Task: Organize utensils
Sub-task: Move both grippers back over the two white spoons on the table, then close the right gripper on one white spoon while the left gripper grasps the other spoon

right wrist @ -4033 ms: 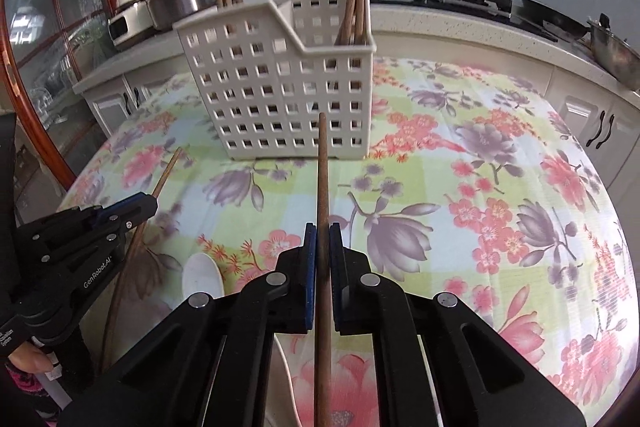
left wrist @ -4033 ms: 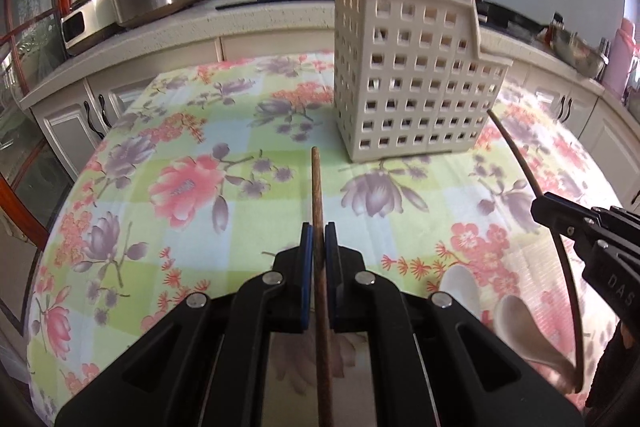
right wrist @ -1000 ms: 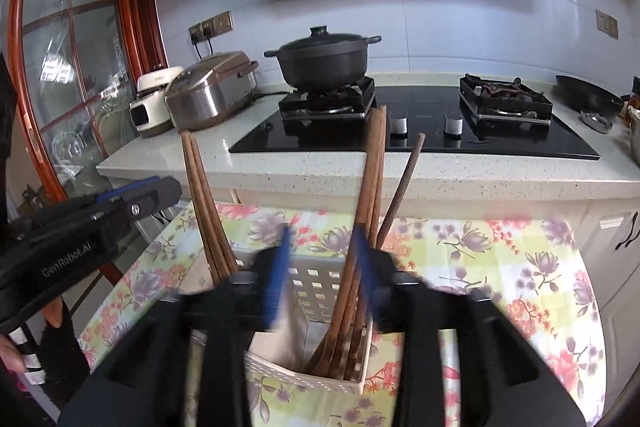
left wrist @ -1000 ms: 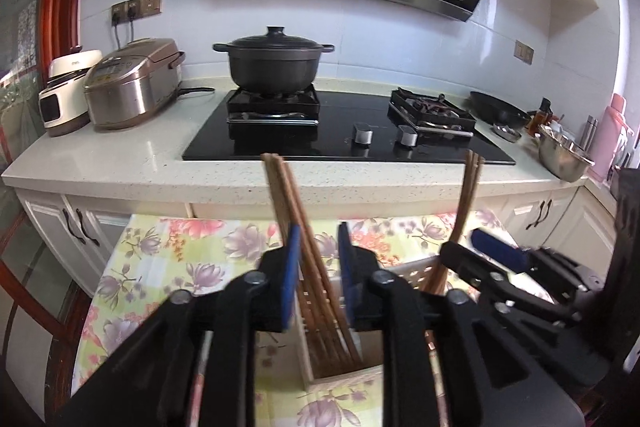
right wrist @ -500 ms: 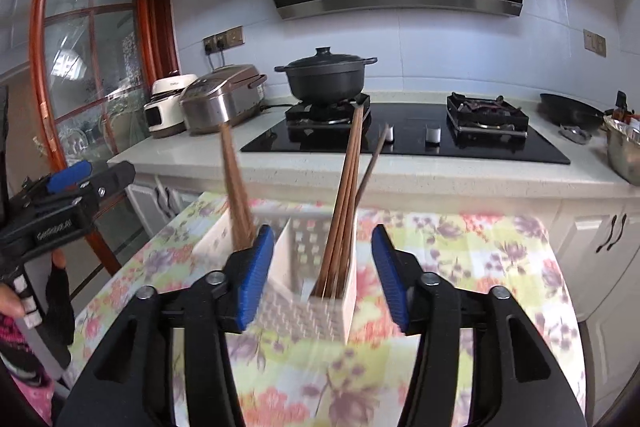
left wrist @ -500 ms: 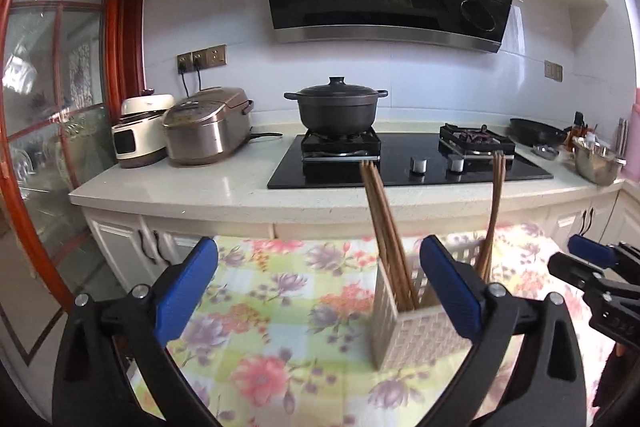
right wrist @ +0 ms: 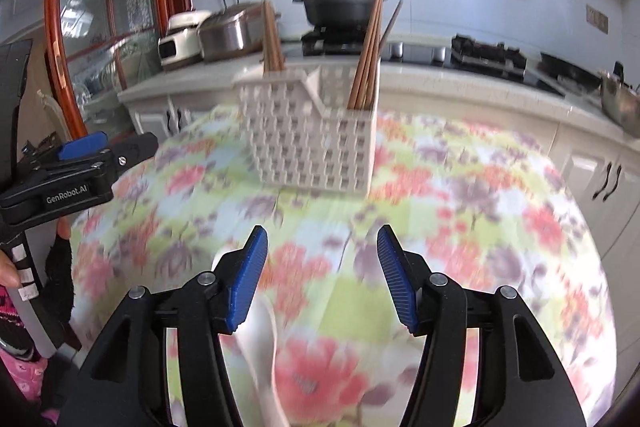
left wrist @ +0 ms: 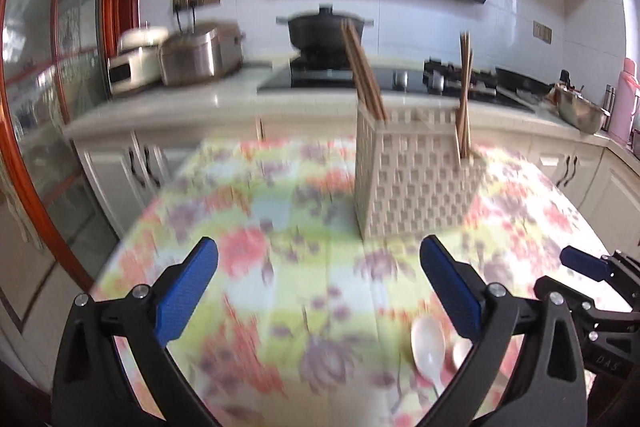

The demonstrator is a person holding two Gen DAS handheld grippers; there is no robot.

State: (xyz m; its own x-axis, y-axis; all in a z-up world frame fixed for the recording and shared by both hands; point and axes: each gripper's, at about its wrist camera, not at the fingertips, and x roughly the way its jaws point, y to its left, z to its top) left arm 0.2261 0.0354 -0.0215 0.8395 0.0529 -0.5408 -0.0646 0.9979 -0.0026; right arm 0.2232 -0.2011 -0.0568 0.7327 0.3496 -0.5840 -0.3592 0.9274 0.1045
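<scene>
Chopsticks (left wrist: 362,67) upright in caddy (left wrist: 416,183), left claw (left wrist: 318,283), right claw (right wrist: 320,275) wide open, empty, over table.

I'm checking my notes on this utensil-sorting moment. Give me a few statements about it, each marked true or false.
1. Both claws are empty. True: the left claw and the right claw are open and hold nothing.
2. The white basket lies tipped on its side. False: it stands upright on the floral tablecloth.
3. Chopsticks stand in the basket. True.
4. White spoons lie on the table. True.
5. A frying pan sits on the left burner. False: a black lidded pot sits there.
</scene>
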